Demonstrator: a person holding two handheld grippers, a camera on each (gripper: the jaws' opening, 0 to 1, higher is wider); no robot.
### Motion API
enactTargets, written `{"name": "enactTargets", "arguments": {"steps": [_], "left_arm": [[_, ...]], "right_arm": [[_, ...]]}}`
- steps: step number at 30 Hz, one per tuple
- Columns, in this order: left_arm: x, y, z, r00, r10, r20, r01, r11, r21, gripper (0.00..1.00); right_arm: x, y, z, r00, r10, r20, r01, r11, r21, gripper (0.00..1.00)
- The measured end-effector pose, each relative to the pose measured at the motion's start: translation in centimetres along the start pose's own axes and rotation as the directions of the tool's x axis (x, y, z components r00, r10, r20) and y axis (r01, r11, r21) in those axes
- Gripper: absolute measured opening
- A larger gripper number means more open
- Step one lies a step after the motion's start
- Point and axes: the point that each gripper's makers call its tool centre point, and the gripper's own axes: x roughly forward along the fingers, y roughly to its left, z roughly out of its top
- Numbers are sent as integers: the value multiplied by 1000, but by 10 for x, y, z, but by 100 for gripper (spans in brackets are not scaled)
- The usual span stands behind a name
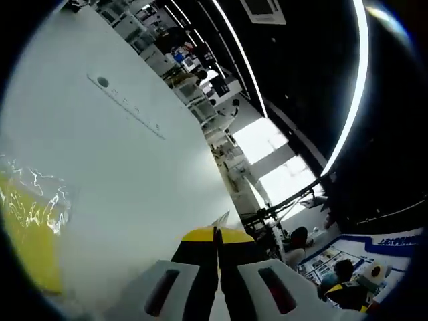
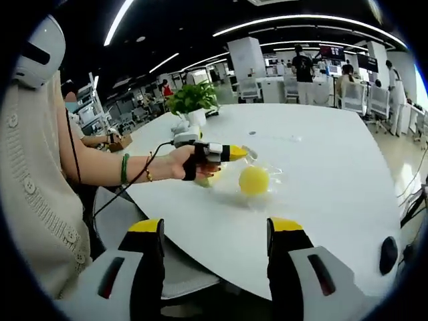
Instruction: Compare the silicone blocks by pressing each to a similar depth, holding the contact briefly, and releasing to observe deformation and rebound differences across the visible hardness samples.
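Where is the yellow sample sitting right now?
In the right gripper view the round yellow sample lies mid-frame on the white table, on clear plastic wrap, just right of the left gripper and in front of the potted plant.

Bright ceiling strip lights (image 2: 304,18), window glare in left gripper view, strong fisheye bending, soft blurred edges

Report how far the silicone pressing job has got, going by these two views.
Done: nothing can be confirmed; no sample looks dented. In hand: the left hand-held gripper, jaws shut, sits beside the clear plastic bag holding a yellow silicone piece on the white table. The right hand-held gripper hangs open at the table edge, off any sample. Left: seemingly every press, hold and release.
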Motion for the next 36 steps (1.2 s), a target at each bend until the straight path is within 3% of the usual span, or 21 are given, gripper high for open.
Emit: {"name": "enactTargets", "arguments": {"steps": [6,9,10,11,12,13,15,17,18,20,24,29,33,36], "left_arm": [[5,22,-1,999,53,1,-53,999,2,0],[9,42,-9,992,122,-21,-122,992,15,0],[11,45,-9,992,123,-16,-123,992,4,0],[13,45,-9,994,110,-12,-111,992,-59,0],[14,47,-10,993,118,-11,-118,992,-39,0],[14,58,-10,983,180,-25,-179,983,31,0],[15,65,-12,971,236,-40,-232,969,80,0],[12,78,-15,939,335,-77,-314,927,206,0],[14,78,-15,933,351,-81,-307,892,332,0],[16,79,-15,915,392,-98,-313,839,445,0],[25,76,-14,899,425,-107,-283,749,599,0],[24,75,-14,903,419,-92,-285,747,601,1],[14,80,-14,892,440,-99,-279,710,646,9],[3,76,-13,885,451,-117,-278,713,644,12]], "right_arm": [[8,3,-5,1000,14,-25,-13,1000,6,56],[12,4,-7,999,21,-37,-20,1000,15,55],[13,5,-7,999,24,-42,-23,1000,15,55],[13,5,-8,999,29,-46,-28,999,17,55],[14,6,-8,998,33,-48,-32,999,19,55],[14,7,-7,998,36,-47,-35,999,23,55],[14,7,-6,998,35,-49,-34,999,18,54],[13,7,-4,999,34,-40,-34,999,17,54],[13,7,-3,999,34,-35,-33,999,20,54],[13,7,-2,999,33,-32,-32,999,18,54],[12,8,-4,999,33,-37,-32,999,11,53],[7,8,-3,999,24,-26,-23,1000,13,52],[4,9,-2,1000,17,-13,-17,1000,10,53],[4,11,1,1000,18,0,-18,1000,2,53]]}}
